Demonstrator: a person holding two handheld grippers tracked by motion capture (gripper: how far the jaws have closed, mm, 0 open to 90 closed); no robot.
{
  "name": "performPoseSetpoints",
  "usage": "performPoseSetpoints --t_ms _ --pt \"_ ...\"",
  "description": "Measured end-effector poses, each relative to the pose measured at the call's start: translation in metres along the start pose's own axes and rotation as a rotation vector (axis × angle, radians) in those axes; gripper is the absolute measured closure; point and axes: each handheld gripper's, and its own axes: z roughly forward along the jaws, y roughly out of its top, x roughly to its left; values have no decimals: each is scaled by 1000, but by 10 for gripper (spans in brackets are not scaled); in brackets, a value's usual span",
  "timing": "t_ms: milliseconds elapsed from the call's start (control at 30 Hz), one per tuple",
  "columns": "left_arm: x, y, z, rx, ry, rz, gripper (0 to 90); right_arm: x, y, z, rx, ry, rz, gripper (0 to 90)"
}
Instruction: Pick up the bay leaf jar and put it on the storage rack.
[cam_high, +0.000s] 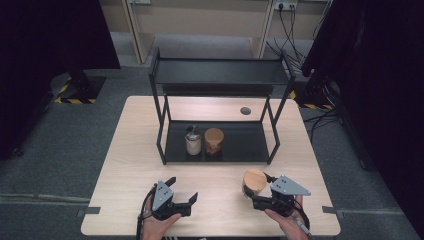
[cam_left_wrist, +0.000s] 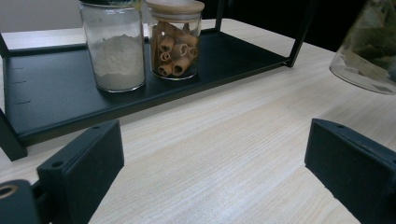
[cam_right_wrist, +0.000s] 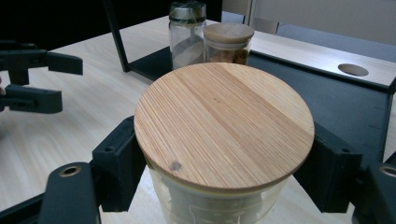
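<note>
With right tongs clamped on the wooden-lidded jar near the tabletop's front edge and left tongs wide open, empty: carrying stage, next calling for placement beside 2 jars on rack.

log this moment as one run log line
right tongs: shut on clear glass jar with round wooden lid | left tongs: open, empty | black metal shelf: two jars

Even, soft light falls from above on the pale wooden table; the surroundings stay dark. The black metal two-tier shelf casts faint shadows. The high view looks slightly soft.
</note>
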Motion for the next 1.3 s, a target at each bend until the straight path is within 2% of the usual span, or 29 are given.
performPoseSetpoints --t_ms 433,667,1300 --pt "1 0 0 0 0 0 37 -10 27 26 5 -1 4 253" --pt "1 0 0 1 0 0 37 -18 38 40 6 -4 25 253" --pt "1 0 0 3 -2 -1 37 -38 55 84 45 -85 61 253"
